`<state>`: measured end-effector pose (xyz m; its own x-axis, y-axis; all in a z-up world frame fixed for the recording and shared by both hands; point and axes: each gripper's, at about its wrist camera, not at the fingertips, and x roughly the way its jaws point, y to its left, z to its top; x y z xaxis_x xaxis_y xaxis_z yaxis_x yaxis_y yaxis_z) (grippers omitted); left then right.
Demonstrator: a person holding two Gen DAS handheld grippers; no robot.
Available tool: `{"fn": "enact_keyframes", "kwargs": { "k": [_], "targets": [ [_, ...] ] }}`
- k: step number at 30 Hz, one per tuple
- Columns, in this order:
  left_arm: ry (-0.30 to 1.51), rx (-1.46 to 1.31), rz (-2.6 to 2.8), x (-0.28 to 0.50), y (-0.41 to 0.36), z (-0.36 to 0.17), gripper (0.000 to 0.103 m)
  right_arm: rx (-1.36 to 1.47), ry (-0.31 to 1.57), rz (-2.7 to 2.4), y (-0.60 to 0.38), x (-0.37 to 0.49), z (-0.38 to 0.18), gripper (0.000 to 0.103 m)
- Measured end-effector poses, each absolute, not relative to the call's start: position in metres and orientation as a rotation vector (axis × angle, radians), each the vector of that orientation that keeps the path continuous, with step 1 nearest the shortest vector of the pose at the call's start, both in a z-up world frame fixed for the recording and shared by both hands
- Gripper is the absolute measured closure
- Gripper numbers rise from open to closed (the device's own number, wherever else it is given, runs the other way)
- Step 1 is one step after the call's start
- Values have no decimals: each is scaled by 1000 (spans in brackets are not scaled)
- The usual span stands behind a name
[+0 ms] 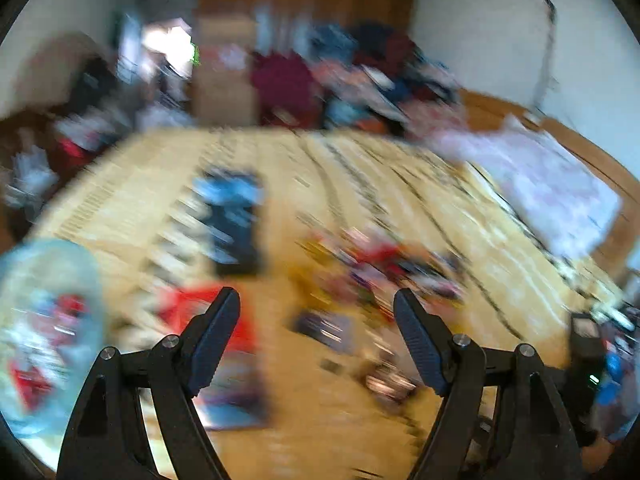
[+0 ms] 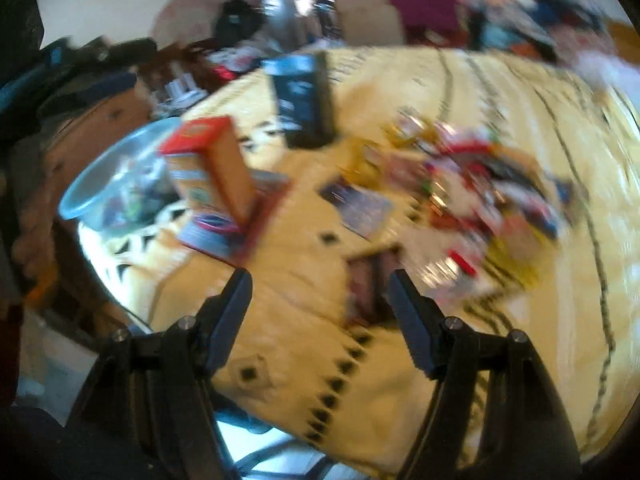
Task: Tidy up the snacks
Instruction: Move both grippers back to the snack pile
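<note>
Both views are badly motion-blurred, so detail is limited. The left gripper (image 1: 316, 308) has its jaws wide apart w/ nothing between them; the right gripper (image 2: 320, 288) is likewise spread wide and empty, hanging above the yellow woven blanket with black stripes (image 2: 304, 360).

Progress, as a judgement: early to mid. A clear blue-tinted glass bowl (image 2: 86, 196) at the blanket's left side already has some wrappers in it, contents too blurred to name. An upright red-and-orange cardboard box (image 2: 208, 164) stands on a flat red-edged packet just beside the bowl, and a tall dark blue box (image 2: 302, 96) stands further back. Most work looks left: a loose heap of small bright wrapped snacks (image 2: 460, 192) lies mid-blanket, unsorted, plus a flat purplish packet (image 2: 360, 204) apart from the heap.

Room: bare blanket near the right gripper gives free approach. The bowl sits close to the blanket's left edge, so drops there need care. A white cloth (image 1: 552, 184) covers the far right corner.
</note>
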<state>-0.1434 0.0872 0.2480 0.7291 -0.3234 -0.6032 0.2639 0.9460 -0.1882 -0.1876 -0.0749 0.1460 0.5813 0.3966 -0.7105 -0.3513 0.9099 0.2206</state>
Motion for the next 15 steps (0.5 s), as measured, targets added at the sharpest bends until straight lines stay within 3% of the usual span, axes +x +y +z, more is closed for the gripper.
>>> {"fn": "enact_keyframes", "kwargs": {
  "k": [4, 15],
  "targets": [
    [803, -139, -345, -124, 54, 215, 27, 75, 892, 438, -100, -167, 133, 31],
    [717, -134, -142, -146, 99, 214, 27, -188, 971, 704, -6, -10, 84, 33]
  ]
}}
